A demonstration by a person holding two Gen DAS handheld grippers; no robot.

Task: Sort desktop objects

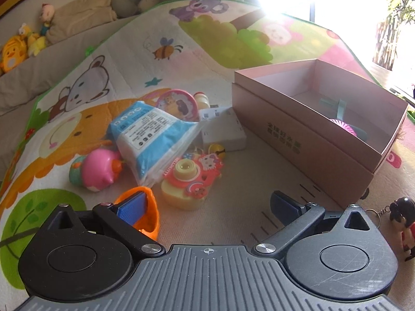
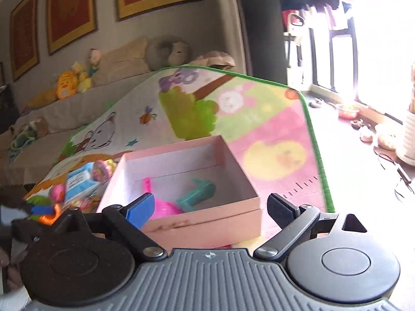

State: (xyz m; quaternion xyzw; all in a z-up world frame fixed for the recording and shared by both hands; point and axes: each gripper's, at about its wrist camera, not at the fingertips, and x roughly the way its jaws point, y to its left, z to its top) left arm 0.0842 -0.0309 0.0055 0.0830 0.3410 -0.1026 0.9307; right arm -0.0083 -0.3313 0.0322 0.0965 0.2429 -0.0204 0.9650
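My left gripper [image 1: 210,207] is open, low over the play mat, with nothing between its fingers. Its left finger sits in front of an orange cup-like toy [image 1: 149,213]. Just ahead lie a yellow and pink toy camera [image 1: 188,181], a blue tissue pack [image 1: 151,137], a pink pig toy [image 1: 99,169], a white power strip [image 1: 223,128] and a round pink toy [image 1: 177,103]. The pink box [image 1: 306,142] stands to the right. My right gripper [image 2: 210,208] is open and empty above the near side of the box [image 2: 207,223], which holds a pink fan [image 2: 160,207] and a teal toy [image 2: 198,193].
A small figurine keychain [image 1: 403,223] stands at the right edge of the left wrist view. Plush toys [image 1: 15,51] and cushions line the sofa behind the mat. A windowsill with bowls [image 2: 347,111] and a white pot lies to the right of the mat.
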